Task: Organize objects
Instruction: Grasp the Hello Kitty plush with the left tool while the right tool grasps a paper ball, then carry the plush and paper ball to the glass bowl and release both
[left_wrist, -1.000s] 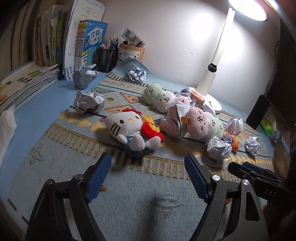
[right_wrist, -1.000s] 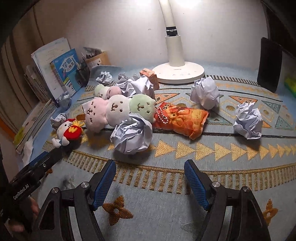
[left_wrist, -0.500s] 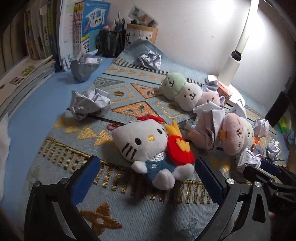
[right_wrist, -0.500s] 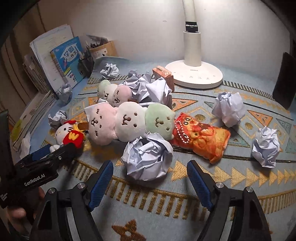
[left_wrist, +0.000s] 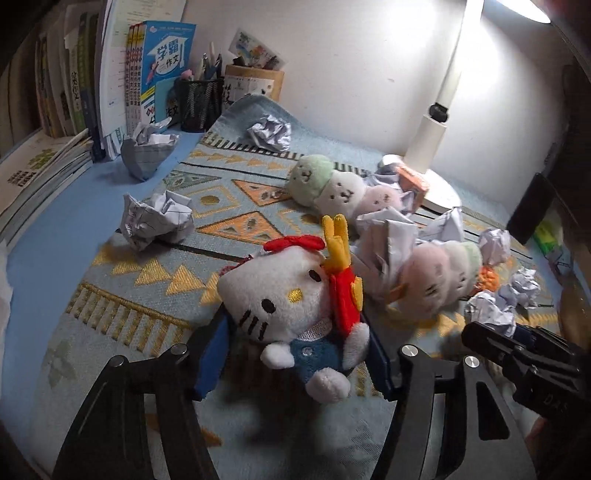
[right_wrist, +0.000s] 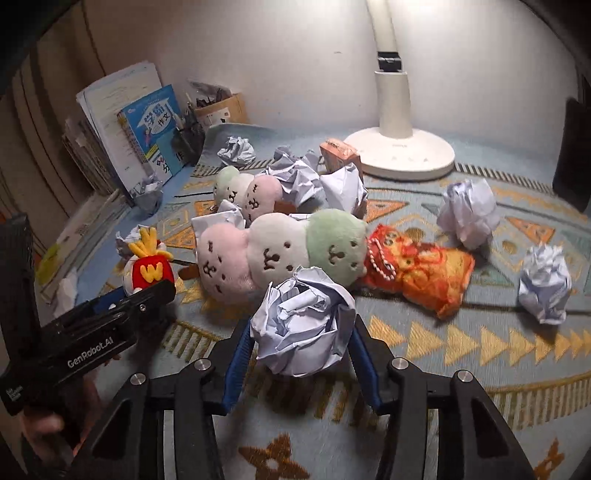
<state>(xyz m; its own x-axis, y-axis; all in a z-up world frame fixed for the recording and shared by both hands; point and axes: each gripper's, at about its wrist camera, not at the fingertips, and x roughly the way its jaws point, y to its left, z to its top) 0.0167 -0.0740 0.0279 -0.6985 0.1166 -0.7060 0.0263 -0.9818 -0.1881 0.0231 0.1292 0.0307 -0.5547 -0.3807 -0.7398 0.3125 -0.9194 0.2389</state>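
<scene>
My left wrist camera sits low behind the left gripper (left_wrist: 295, 354), facing across the patterned mat (left_wrist: 155, 302) toward the books (left_wrist: 110, 81) and the wall, with the white cat plush (left_wrist: 295, 306) filling the near field. My right wrist camera looks forward over the right gripper (right_wrist: 299, 365), close on a crumpled paper ball (right_wrist: 301, 328), toward the lamp base (right_wrist: 400, 155). Both views share the 3-ball plush (right_wrist: 280, 251) and each shows the other gripper at its edge.
</scene>
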